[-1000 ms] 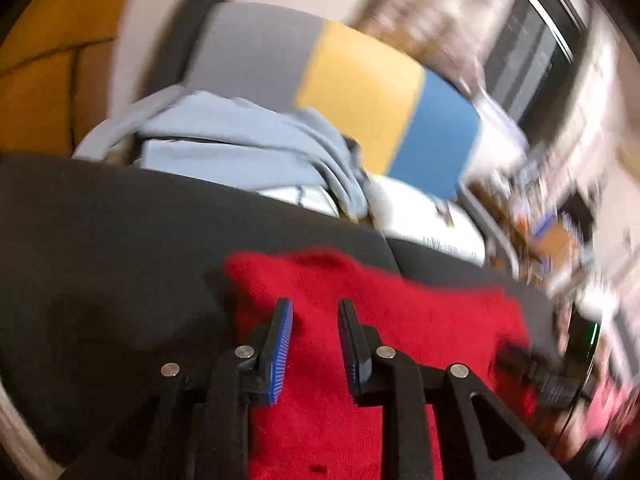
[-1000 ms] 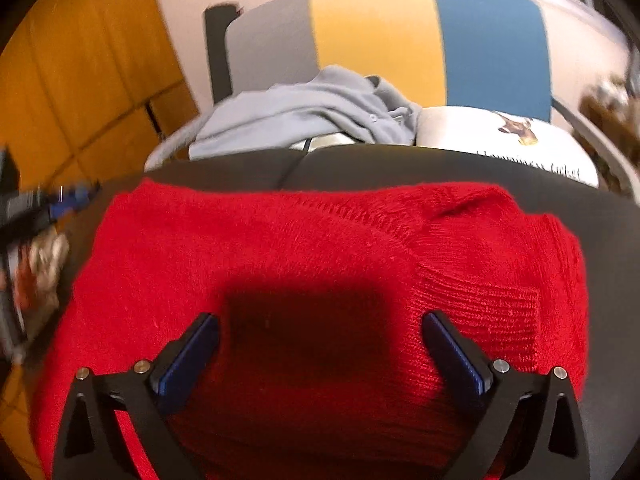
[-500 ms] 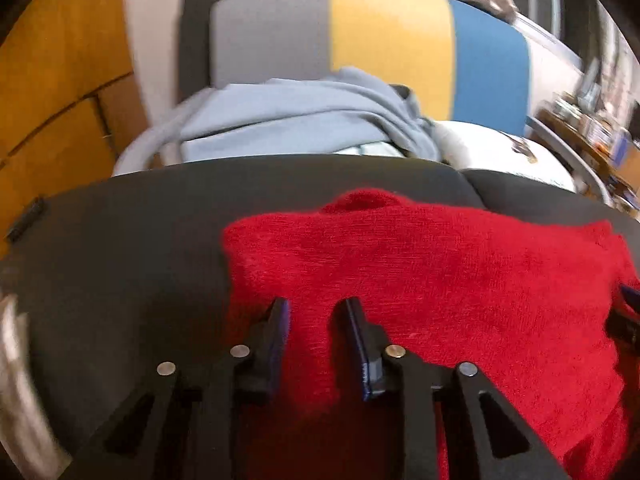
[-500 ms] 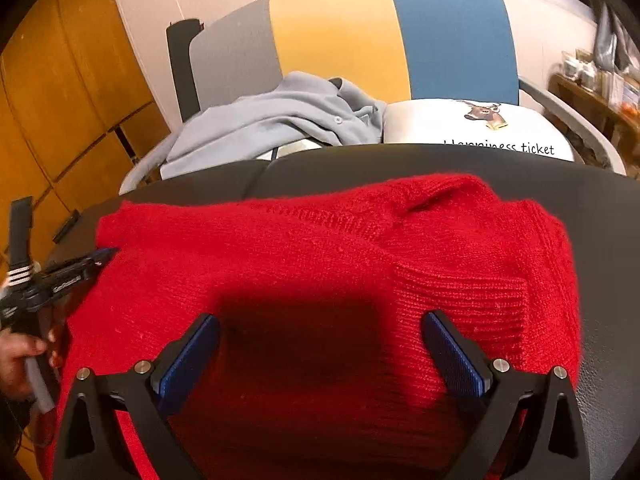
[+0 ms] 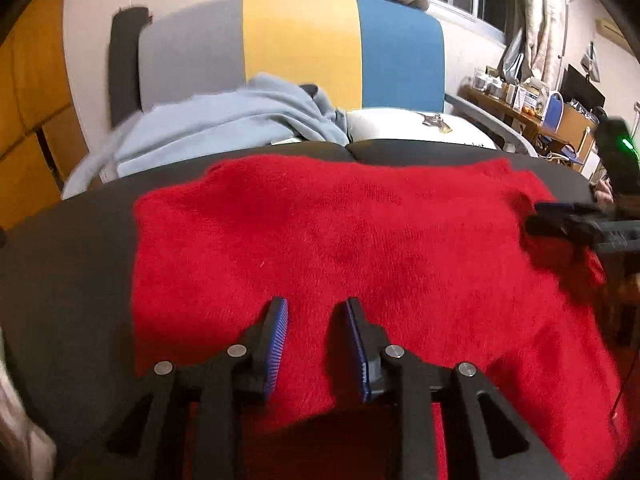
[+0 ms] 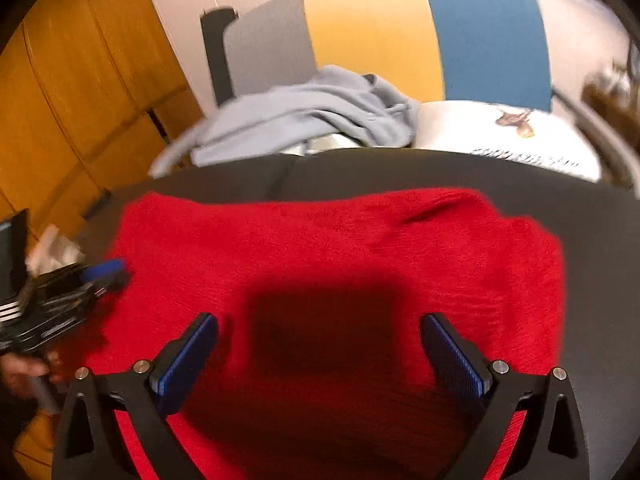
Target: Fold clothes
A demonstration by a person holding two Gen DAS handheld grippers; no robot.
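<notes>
While the red sweater (image 5: 360, 248) lies folded low in frame, both grippers, left (image 5: 316, 340) opening, right (image 6: 320, 352) spread, grasp nothing; blue clothes (image 5: 224, 128) upper left wait.

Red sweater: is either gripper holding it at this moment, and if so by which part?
Nothing is held. The left gripper is opening over the red sweater with no cloth between its jaws; the right gripper stands wide open above it.

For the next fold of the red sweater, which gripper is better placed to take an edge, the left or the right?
Probably the left. The left gripper is low over the red sweater near its left edge, jaws opening with nothing between them. The right gripper is wide open over the sweater's middle, away from any edge.
</notes>
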